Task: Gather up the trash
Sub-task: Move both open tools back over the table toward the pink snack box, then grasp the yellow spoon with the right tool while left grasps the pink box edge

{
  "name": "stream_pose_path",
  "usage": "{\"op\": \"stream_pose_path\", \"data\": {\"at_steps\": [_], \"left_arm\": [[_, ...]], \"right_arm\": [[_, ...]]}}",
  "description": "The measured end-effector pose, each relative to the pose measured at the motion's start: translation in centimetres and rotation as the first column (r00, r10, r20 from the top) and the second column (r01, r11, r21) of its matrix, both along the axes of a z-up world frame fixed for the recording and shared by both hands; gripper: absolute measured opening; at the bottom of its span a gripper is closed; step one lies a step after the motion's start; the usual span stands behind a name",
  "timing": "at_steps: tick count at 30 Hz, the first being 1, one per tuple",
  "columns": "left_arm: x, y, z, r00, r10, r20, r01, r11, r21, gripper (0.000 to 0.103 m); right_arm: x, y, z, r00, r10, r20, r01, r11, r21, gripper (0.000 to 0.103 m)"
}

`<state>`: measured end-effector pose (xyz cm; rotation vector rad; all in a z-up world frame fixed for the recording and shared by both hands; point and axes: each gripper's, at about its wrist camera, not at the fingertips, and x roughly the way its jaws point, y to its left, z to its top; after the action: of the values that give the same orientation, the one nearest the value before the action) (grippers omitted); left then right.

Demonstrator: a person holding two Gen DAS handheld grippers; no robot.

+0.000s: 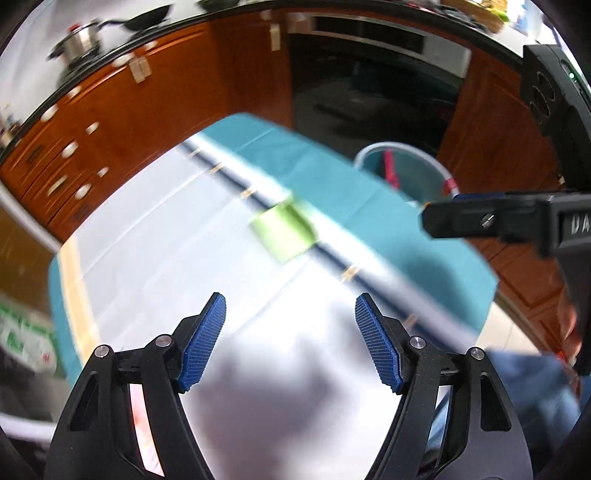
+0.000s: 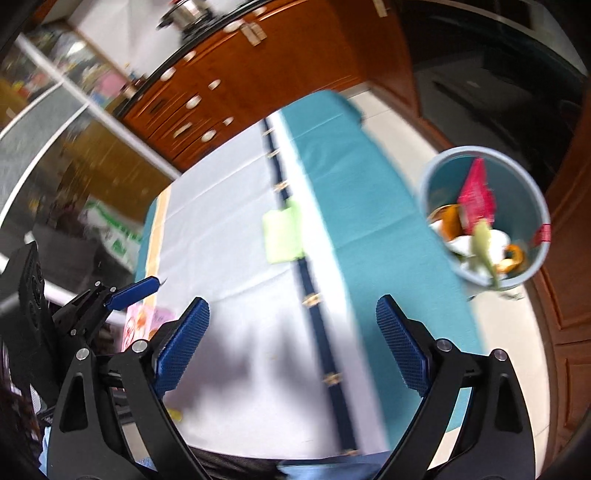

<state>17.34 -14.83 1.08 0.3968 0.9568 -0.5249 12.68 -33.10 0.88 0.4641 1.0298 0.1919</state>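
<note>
left gripper [image 1: 290, 339] fingers apart (empty), green wrapper [image 1: 283, 232] on table [image 1: 155, 221], bin [image 2: 484, 216] beyond

A home kitchen is shown. Reddish-brown wooden cabinets [image 1: 110, 122] with pale knobs run beneath a dark countertop, on which a steel pot [image 1: 79, 40] and a black frying pan [image 1: 147, 18] are set. A dark built-in oven front [image 1: 369, 92] is fitted between the cabinet sections. A table is covered by a white and teal tablecloth [image 2: 221, 229], and a pale blue waste bin [image 2: 539, 199] holding scraps is placed on the light tiled floor [image 2: 517, 332] beside it.
</note>
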Motion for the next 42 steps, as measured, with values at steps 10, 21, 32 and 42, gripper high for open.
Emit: {"op": "stream_pose_path", "data": {"at_steps": [10, 21, 32, 42], "left_arm": [[-5.2, 16.7, -3.0, 0.97, 0.241, -0.027, -0.241, 0.97, 0.024, 0.082], [-12.1, 26.5, -4.4, 0.935, 0.352, -0.04, -0.353, 0.936, -0.015, 0.084], [-13.0, 27.4, -9.1, 0.927, 0.362, -0.097, -0.359, 0.932, 0.053, 0.084], [-8.8, 28.1, -10.3, 0.91, 0.397, -0.122, -0.396, 0.918, 0.028, 0.085]], "right_arm": [[-1.5, 15.1, -3.9, 0.951, 0.291, -0.101, -0.294, 0.956, -0.018, 0.088], [-6.2, 27.8, -8.5, 0.774, 0.598, -0.208, -0.611, 0.791, 0.004, 0.088], [-8.6, 34.0, -9.3, 0.669, 0.726, -0.159, -0.74, 0.633, -0.227, 0.077], [-7.1, 31.5, -9.0, 0.736, 0.662, -0.139, -0.664, 0.669, -0.333, 0.011]]}}
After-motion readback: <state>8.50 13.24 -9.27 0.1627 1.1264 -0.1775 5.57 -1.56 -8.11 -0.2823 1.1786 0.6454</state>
